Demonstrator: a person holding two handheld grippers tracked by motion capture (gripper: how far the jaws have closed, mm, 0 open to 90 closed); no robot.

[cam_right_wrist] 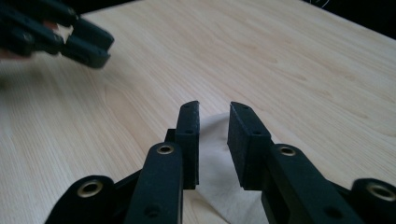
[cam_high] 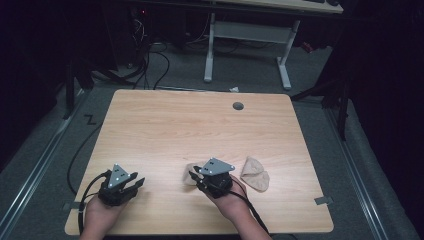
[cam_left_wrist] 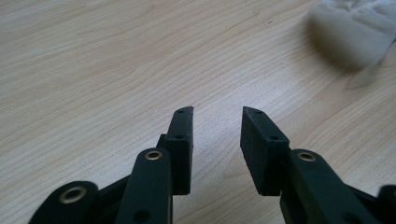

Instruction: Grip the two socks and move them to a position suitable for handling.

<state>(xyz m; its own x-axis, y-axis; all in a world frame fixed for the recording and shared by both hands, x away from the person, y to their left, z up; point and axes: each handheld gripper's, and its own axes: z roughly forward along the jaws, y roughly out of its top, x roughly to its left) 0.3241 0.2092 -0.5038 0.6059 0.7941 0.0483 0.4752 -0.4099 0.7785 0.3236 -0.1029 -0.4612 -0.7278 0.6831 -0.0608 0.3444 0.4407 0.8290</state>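
Two black fingers of the right gripper [cam_right_wrist: 213,112] stand parted above a pale, soft cloth [cam_right_wrist: 219,186] that lies flat on the desk [cam_right_wrist: 289,65]; the pads press on nothing, so the grip is released. In the high view this cloth [cam_high: 190,172] peeks out just beside the right gripper [cam_high: 197,175], near the desk's front edge. A second beige cloth piece [cam_high: 255,174], rounded and folded, lies close by on the other side of that hand. The left gripper [cam_left_wrist: 217,114], well apart at the front left, also has its fingers released over bare light wood grain. A grey round grommet [cam_high: 238,106] sits near the desk's far edge.
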